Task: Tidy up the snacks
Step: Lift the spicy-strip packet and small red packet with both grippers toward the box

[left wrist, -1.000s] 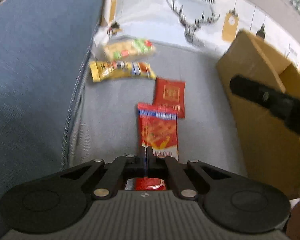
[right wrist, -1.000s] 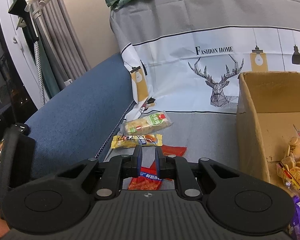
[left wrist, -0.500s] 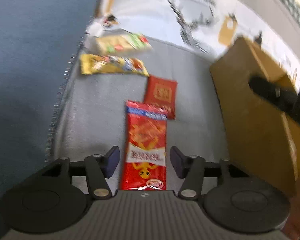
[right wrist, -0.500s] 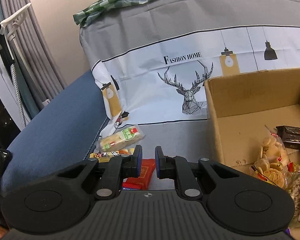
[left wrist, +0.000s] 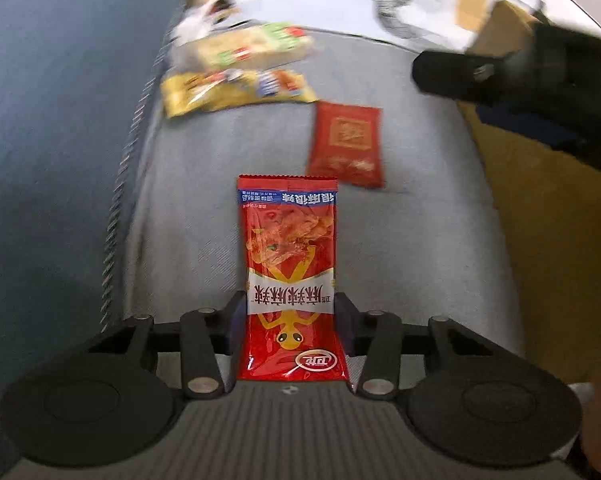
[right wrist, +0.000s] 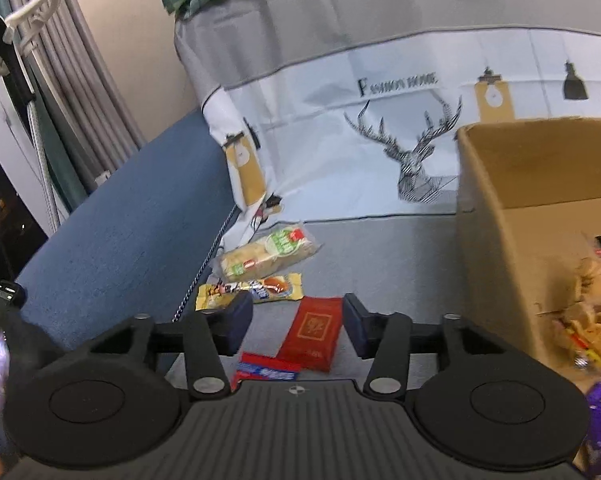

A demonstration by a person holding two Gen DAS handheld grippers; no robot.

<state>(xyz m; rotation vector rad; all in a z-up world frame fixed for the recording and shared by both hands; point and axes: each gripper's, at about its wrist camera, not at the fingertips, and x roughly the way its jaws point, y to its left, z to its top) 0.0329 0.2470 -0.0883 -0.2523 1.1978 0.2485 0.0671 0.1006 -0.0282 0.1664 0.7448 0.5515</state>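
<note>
Left gripper [left wrist: 290,316] jaws just narrowed astride the red snack packet [left wrist: 288,276], lined up for pinching; right gripper [right wrist: 296,326] jaws just spread, empty.

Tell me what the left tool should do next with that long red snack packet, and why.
Probably close the left tool on the long red snack packet. Its jaws, which have just been closing, flank the packet's lower part, seemingly without clamping, and the packet still lies flat on the grey cover. Once gripped, it could go to the cardboard box alongside.
</note>
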